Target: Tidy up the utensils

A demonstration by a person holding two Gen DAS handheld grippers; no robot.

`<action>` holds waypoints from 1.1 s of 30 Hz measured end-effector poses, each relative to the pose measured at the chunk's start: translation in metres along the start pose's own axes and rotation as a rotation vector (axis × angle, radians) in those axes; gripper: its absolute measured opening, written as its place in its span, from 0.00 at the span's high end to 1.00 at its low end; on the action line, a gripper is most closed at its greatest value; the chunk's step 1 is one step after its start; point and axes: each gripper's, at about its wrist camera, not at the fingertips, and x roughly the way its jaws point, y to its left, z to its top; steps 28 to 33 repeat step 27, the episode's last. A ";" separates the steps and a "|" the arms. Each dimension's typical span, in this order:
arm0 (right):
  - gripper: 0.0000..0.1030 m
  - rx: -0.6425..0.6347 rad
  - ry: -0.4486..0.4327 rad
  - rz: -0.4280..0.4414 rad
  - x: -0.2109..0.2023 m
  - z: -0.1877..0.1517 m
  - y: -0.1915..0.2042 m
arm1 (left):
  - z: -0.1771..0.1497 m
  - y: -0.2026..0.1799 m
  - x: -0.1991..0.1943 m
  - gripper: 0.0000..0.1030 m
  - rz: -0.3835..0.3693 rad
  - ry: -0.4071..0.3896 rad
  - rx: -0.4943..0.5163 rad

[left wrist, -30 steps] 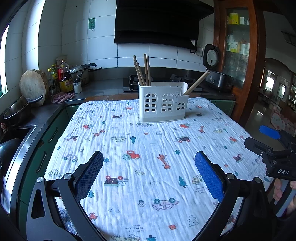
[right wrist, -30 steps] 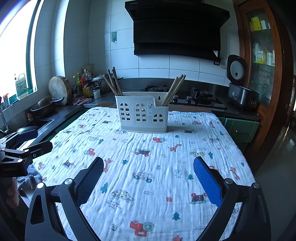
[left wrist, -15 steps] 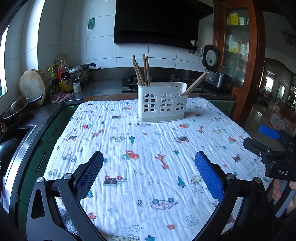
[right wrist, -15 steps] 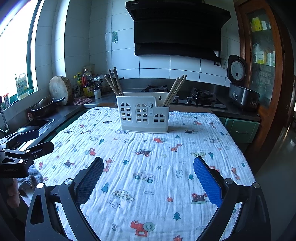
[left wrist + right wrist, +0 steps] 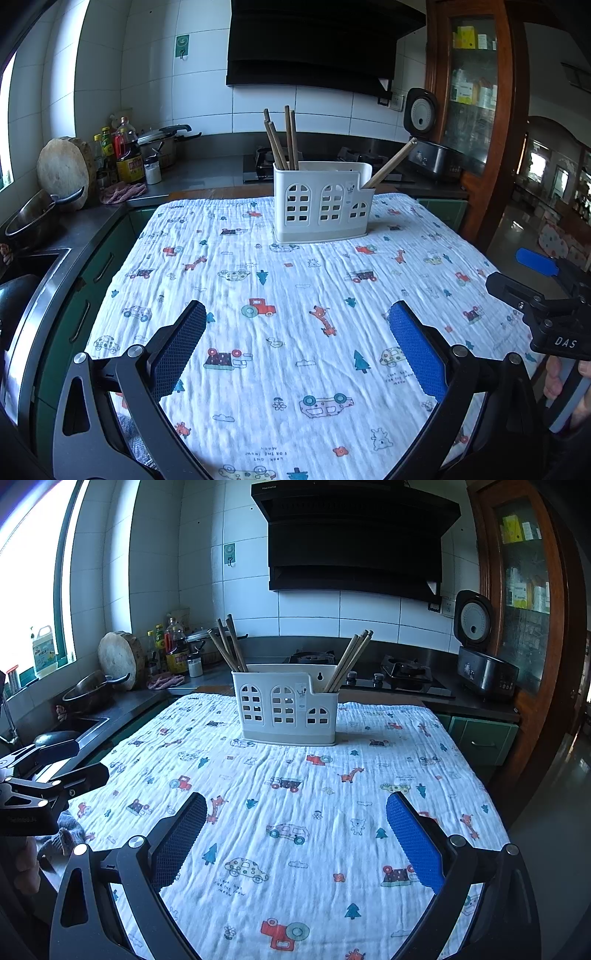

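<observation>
Low in each frame, your left gripper (image 5: 297,343) and right gripper (image 5: 295,834) hover with jaws wide apart — nothing held — over the printed cloth (image 5: 295,369). Farther up, at frame centre, the white utensil caddy (image 5: 286,710) stands on the cloth — chopsticks (image 5: 229,646) lean from its left end, more chopsticks (image 5: 351,657) from its right.

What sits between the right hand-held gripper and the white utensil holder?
Nothing but bare printed tablecloth in the right wrist view: the right hand-held gripper is open, short of the utensil holder.
</observation>
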 end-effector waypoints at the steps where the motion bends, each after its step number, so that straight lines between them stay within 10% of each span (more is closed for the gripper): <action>1: 0.08 0.000 0.001 0.000 0.000 0.000 0.000 | 0.000 0.000 0.000 0.05 0.000 0.000 0.000; 33: 0.08 -0.003 0.017 0.004 0.004 -0.003 0.000 | -0.003 0.002 0.005 0.05 -0.018 0.010 -0.001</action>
